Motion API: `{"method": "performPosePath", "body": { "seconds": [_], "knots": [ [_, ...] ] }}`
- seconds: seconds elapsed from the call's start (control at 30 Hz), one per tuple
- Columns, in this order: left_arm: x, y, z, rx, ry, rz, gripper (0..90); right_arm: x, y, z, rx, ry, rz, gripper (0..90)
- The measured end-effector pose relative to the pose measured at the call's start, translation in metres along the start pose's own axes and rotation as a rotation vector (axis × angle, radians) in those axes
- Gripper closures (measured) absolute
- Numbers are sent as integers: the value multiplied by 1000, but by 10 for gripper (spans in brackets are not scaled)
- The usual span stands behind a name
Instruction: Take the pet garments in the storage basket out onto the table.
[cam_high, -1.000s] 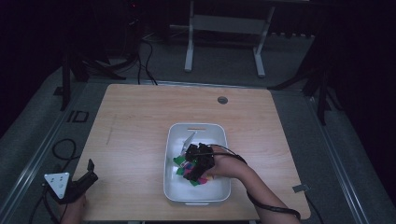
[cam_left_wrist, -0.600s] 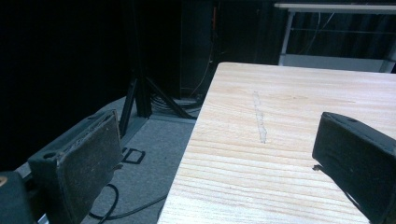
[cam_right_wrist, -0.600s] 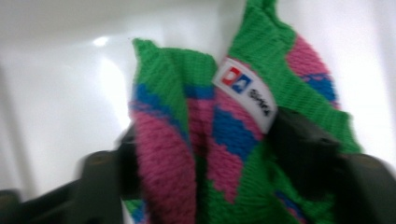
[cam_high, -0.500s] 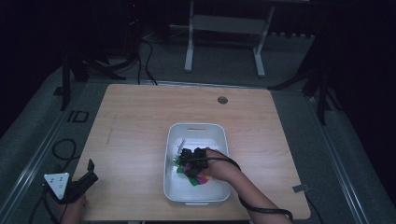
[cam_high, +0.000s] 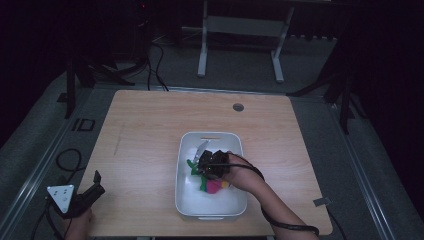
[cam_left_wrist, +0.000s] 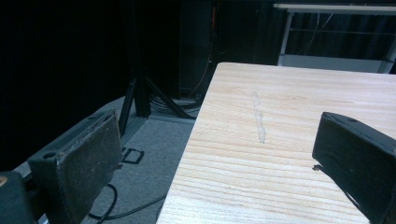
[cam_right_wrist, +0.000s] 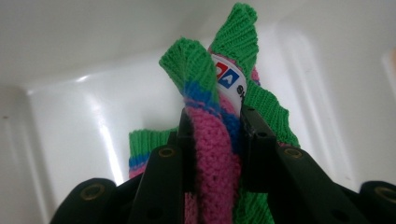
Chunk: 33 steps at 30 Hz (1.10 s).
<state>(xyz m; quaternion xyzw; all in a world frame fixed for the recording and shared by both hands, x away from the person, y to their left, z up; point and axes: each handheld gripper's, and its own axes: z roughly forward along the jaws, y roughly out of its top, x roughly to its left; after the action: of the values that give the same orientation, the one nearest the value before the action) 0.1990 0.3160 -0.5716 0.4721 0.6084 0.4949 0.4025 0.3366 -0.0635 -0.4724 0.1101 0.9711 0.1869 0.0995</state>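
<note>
A white tub (cam_high: 210, 135) sits right of the table's middle. My right gripper (cam_high: 207, 165) reaches into it from the lower right. In the right gripper view its jaws have just been closing, and the right gripper (cam_right_wrist: 215, 126) is now shut on a fold of knitted fabric (cam_right_wrist: 205, 74) striped green, blue and pink, with a printed label (cam_right_wrist: 226, 77) behind it. More of the knit (cam_high: 214, 186) lies on the tub floor. My left gripper (cam_high: 98, 183) rests at the table's front left corner. The left gripper (cam_left_wrist: 219, 154) is open with bare wood between its pads.
A pale flat piece (cam_high: 202, 148) lies in the tub beside the knit. The wooden table (cam_high: 150, 130) has a round grommet hole (cam_high: 238, 107) near its far edge and a pale scuff (cam_left_wrist: 259, 123). Cables (cam_high: 65, 160) lie on the floor at left.
My right gripper dipped onto the coloured knit in the tub, shut on it and came up slightly. The left gripper has not moved.
</note>
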Motion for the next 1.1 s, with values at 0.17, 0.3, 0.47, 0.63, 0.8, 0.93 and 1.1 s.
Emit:
{"method": "performPosePath", "body": {
  "seconds": [0.17,0.3,0.47,0.63,0.8,0.93,1.1],
  "knots": [
    [0,0,0,-1,3,-2,19,-4,1,-26,-54,-8,-1,734],
    [0,0,0,-1,6,0,19,-5,3,-45,-88,-9,-8,734],
    [0,0,0,-2,6,-2,18,-4,6,-63,-115,-28,-26,733],
    [0,0,0,-1,6,0,19,-4,8,-78,-142,-39,-31,733],
    [0,0,0,0,5,-1,19,-9,11,-100,-178,-65,-29,733],
    [0,0,0,-1,5,-2,19,-16,9,-115,-204,-80,-15,733],
    [0,0,0,1,2,-2,19,-23,0,-130,-225,-108,12,733]
  ]
}}
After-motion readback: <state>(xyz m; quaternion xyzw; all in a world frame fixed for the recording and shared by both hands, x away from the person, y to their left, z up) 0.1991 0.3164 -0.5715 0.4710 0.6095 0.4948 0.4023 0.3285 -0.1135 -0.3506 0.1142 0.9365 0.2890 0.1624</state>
